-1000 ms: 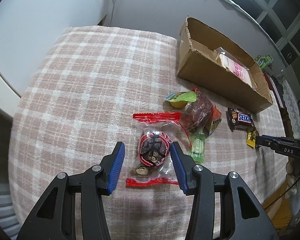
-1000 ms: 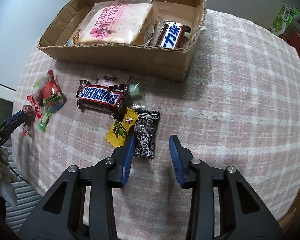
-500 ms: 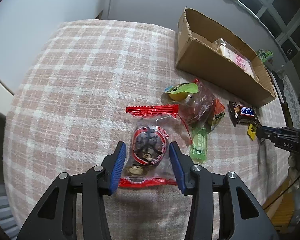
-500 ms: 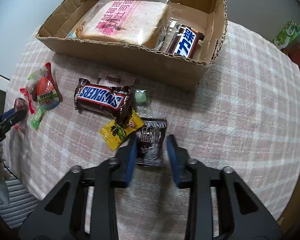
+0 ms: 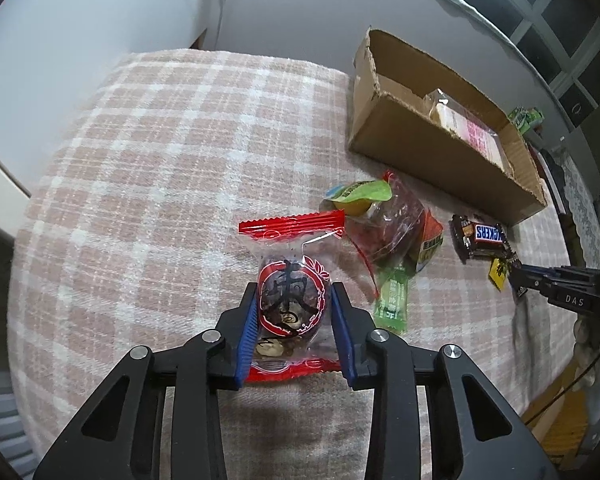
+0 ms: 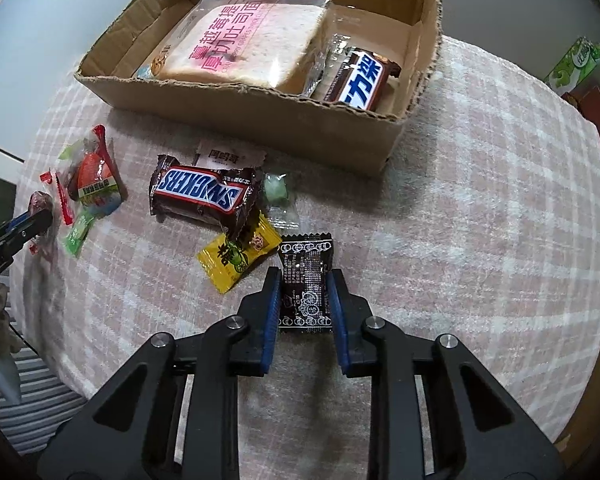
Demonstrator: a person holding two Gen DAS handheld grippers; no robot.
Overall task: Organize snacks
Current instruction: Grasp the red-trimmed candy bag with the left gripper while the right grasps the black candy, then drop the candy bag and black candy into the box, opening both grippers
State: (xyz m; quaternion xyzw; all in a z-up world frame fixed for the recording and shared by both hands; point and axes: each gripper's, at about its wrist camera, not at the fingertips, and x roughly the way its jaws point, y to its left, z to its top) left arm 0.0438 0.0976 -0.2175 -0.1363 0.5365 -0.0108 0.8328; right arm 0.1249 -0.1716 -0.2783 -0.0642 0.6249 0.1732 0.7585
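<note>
My left gripper [image 5: 294, 298] is shut on a clear red-edged snack packet [image 5: 290, 268] with a dark round sweet inside, low over the checked tablecloth. My right gripper [image 6: 305, 280] is shut on a small black candy packet [image 6: 306, 276]. The cardboard box [image 6: 260, 116] stands behind, holding a pink bread pack [image 6: 240, 44] and a brown chocolate bar [image 6: 360, 78]. On the cloth lie a Snickers bar [image 6: 202, 196], a yellow candy [image 6: 238, 258], a pale green candy [image 6: 276, 196] and a white packet [image 6: 228, 156].
A red-orange snack bag [image 5: 396, 228], a green-lidded jelly cup [image 5: 360, 196] and a green candy [image 5: 392, 300] lie right of my left gripper. Green packs [image 6: 580, 64] stand beyond the table at the right. The table edge drops off at the left and front.
Both grippers moved forward and down over their packets and closed on them: the left on the red-edged packet, the right on the black candy packet.
</note>
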